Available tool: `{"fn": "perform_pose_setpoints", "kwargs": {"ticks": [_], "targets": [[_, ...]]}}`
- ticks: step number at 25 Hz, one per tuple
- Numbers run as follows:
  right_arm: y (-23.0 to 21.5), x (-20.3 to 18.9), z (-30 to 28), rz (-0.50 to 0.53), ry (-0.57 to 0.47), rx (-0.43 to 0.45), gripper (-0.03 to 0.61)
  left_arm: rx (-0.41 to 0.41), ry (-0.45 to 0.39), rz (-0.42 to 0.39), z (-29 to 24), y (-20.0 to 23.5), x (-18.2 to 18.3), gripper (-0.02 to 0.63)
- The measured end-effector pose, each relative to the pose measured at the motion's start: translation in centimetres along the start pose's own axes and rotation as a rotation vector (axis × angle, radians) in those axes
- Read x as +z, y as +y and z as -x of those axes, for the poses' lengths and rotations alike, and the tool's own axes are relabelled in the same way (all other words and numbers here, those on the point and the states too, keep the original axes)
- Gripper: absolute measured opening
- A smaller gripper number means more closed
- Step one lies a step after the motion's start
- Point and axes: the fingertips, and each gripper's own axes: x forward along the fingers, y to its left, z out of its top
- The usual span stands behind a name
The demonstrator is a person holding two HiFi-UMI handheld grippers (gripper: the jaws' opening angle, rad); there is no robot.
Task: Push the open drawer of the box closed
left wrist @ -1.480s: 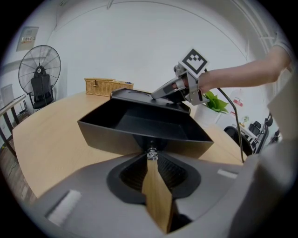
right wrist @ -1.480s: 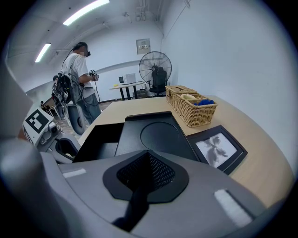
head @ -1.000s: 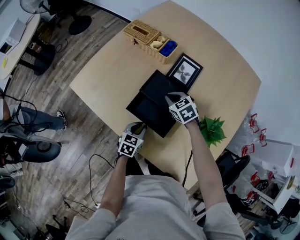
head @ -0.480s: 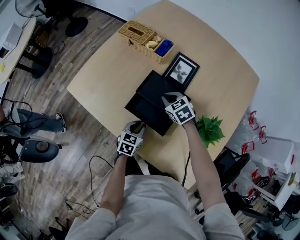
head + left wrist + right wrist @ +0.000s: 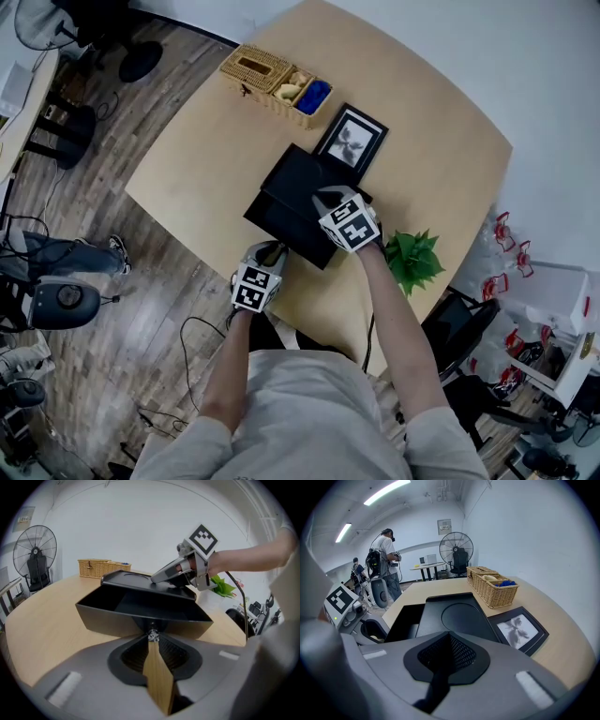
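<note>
The black box (image 5: 302, 176) stands mid-table with its drawer (image 5: 274, 221) pulled out toward the near-left edge. My left gripper (image 5: 274, 249) is shut, and its tip meets the drawer's front wall (image 5: 136, 619) at the middle. Nothing is held in it. In the left gripper view that gripper's tip (image 5: 152, 635) touches the wall, and the drawer looks empty. My right gripper (image 5: 324, 199) is also shut and lies on the box lid (image 5: 459, 613). The open drawer (image 5: 407, 620) shows to its left.
A wicker basket (image 5: 272, 79) sits at the table's far side and a framed picture (image 5: 350, 141) lies just behind the box. A green plant (image 5: 414, 257) stands right of my right arm. The table edge (image 5: 202, 246) runs close by the drawer front. People (image 5: 386, 557) stand far off.
The head view has drifted, so everything sits a little higher and further left. Both grippers keep their places against the box, and the drawer's opening looks about the same.
</note>
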Motion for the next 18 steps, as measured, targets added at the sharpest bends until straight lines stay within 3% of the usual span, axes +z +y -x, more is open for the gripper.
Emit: {"fn": "perform_pose_setpoints", "kwargs": {"ticks": [18], "targets": [[0.1,-0.3,-0.3,-0.009,-0.005,0.005,0.002,-0.01,-0.008,0.003,-1.2,0.0,1.6,0.117]]}}
